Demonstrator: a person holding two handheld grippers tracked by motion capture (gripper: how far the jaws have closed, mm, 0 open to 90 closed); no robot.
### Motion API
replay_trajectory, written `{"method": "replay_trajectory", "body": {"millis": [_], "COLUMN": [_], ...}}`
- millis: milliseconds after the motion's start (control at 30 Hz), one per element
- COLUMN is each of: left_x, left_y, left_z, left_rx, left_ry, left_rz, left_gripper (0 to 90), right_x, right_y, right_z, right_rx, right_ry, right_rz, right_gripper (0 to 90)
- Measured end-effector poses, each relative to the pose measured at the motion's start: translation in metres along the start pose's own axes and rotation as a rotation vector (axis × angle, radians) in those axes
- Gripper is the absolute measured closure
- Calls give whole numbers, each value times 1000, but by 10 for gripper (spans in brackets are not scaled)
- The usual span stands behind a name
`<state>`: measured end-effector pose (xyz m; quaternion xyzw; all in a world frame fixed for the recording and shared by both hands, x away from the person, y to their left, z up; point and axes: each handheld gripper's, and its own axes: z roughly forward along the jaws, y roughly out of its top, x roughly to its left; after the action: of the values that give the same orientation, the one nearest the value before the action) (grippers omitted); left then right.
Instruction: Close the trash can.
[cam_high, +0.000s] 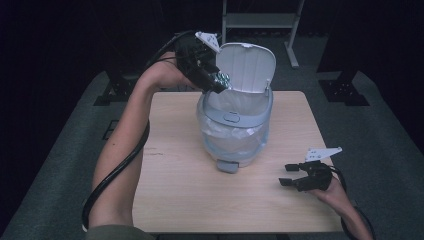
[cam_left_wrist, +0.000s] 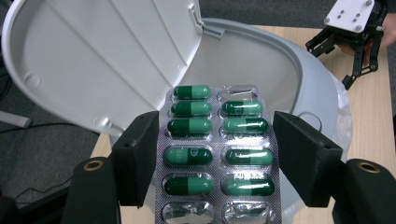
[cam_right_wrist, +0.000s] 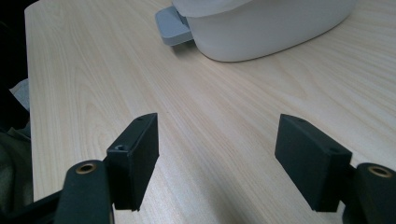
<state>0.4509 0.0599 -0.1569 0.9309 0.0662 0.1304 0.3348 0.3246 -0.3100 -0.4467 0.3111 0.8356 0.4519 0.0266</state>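
A silver blister pack (cam_left_wrist: 217, 149) of green capsules sits between the jaws of my left gripper (cam_left_wrist: 217, 135), which is shut on its two long edges. In the high view that gripper (cam_high: 220, 82) holds the pack (cam_high: 223, 78) over the back left rim of a small white pedal bin (cam_high: 235, 125). The bin's lid (cam_high: 247, 65) stands up and a clear bag lines the inside. My right gripper (cam_high: 289, 175) hovers open and holding nothing over the table's front right, apart from the bin. It also appears in the left gripper view (cam_left_wrist: 348, 51).
The bin stands mid-table on a light wooden table (cam_high: 175, 190), its grey pedal (cam_right_wrist: 172, 25) facing the person. Bare wood lies under the right gripper (cam_right_wrist: 217, 140). A metal frame (cam_high: 260, 20) stands on the dark floor beyond the table.
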Motion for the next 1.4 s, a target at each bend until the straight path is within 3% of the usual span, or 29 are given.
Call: {"method": "replay_trajectory", "body": {"millis": [567, 867, 933, 1133, 1400], "left_x": [7, 8, 7, 4, -2], "left_y": [13, 15, 16, 12, -15], "left_z": [33, 43, 44, 38, 18], "left_rx": [19, 16, 17, -1, -23], "left_ry": [-35, -42, -36, -44, -38], "left_rz": [8, 3, 9, 5, -26], "left_gripper": [333, 330, 267, 262, 262], "right_x": [-2, -4, -3, -1, -4], "right_y": [-1, -1, -1, -1, -1], "right_z": [2, 3, 2, 2, 3], "right_rx": [8, 7, 8, 12, 26], "right_ry": [9, 14, 12, 13, 15], "right_rz": [4, 8, 5, 7, 20], "right_gripper": [293, 293, 294, 299, 298]}}
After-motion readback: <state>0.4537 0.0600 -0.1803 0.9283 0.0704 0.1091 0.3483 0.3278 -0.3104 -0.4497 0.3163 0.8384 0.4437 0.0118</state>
